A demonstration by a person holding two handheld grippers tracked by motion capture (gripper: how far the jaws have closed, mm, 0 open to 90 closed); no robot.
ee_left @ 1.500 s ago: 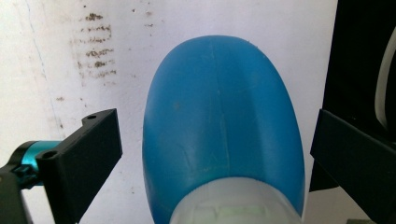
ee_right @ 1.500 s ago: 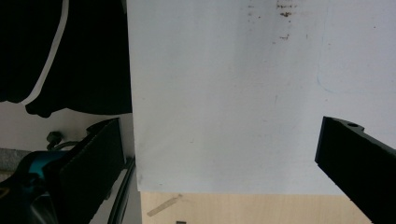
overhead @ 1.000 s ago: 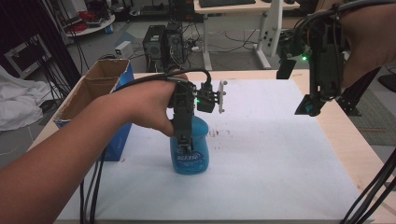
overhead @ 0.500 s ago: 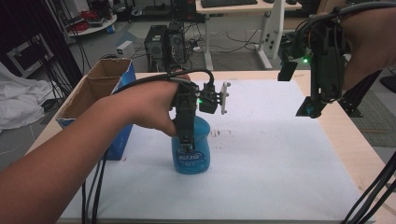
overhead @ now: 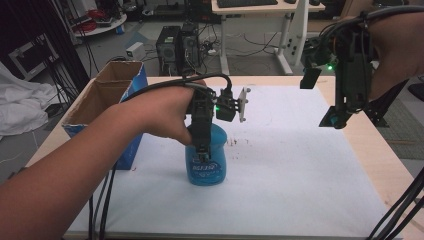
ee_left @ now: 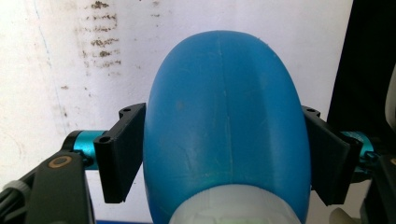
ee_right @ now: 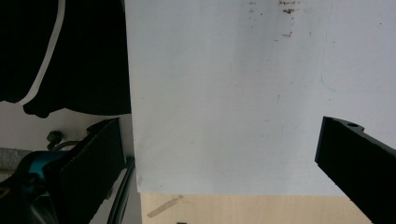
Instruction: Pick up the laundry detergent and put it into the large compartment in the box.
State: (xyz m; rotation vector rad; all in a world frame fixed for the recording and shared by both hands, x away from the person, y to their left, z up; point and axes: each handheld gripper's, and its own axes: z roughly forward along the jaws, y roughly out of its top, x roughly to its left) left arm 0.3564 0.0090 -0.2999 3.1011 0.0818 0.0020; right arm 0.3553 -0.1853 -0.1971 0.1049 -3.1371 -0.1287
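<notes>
My left gripper [overhead: 202,150] comes straight down on the blue bottle [overhead: 205,161], and in the left gripper view both black jaws press flat against its rounded sides [ee_left: 224,121]. The bottle stands upright on the white sheet [overhead: 300,165], near the middle of the table, just beside the open cardboard box [overhead: 107,95]. My right gripper [overhead: 340,112] hangs high above the sheet's far right edge, jaws spread wide with nothing between them.
</notes>
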